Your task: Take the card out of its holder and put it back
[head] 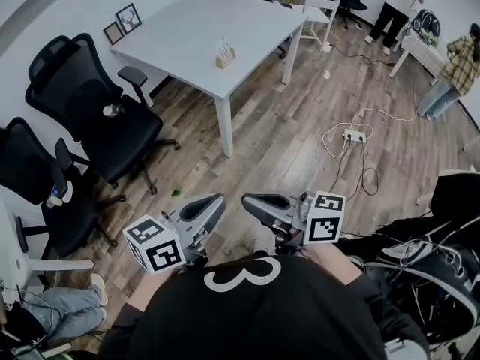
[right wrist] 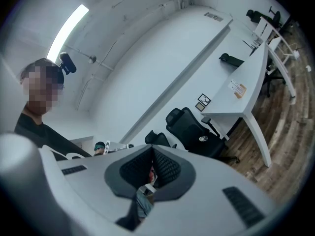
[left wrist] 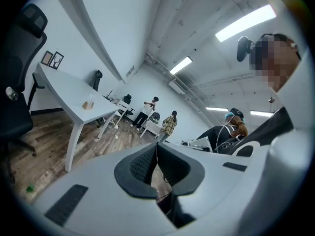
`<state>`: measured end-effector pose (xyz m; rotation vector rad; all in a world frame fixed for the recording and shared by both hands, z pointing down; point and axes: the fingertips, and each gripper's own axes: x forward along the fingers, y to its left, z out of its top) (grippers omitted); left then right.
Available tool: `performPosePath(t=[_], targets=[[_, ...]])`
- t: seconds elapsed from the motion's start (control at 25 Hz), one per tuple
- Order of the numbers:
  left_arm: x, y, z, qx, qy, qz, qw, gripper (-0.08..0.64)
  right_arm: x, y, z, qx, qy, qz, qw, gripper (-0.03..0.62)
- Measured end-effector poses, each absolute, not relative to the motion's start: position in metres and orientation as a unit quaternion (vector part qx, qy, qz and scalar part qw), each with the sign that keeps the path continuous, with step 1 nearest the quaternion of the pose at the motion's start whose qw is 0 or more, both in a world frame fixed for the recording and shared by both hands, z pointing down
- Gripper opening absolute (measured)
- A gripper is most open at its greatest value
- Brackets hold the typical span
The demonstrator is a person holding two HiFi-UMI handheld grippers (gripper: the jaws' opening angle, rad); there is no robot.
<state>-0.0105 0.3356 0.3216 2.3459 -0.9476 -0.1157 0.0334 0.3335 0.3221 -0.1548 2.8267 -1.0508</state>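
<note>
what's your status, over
Shut and empty: left gripper, right gripper. Far ahead, card holder on table. Off the path: chairs left, power strip right.

The holder (head: 225, 58) is a small pale wooden block. It stands upright on the white table (head: 187, 28), close to the table edge nearest the left gripper (head: 214, 202) and the right gripper (head: 251, 201). It is well apart from both, far out beyond their tips. The card (head: 223, 46) is white and stands on edge in the top of the block. At this distance one card cannot be told from several.
</note>
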Motion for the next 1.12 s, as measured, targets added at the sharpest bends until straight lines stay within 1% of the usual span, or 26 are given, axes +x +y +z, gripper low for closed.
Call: performPosePath(t=[0.32,0.6,0.84,1.12], targets=[[0.017,0.269,0.319,0.877,-0.377,-0.044,0.295,0.014,0.071,0.267,0.323,-0.054,0.931,-0.354,0.069,0.011],[0.036,0.222,0.305,0.881,-0.384,-0.045,0.271,0.014,0.09,0.208,0.308,-0.061,0.936,-0.336,0.082,0.011],[0.026,0.176,0.316,0.88,-0.387,-0.043,0.271,0.014,0.094,0.167,0.32,-0.068,0.934,-0.341,0.079,0.011],[0.006,0.073,0.325,0.886,-0.364,-0.041,0.284,0.014,0.083,0.072,0.33,-0.109,0.927,-0.349,0.084,0.009]])
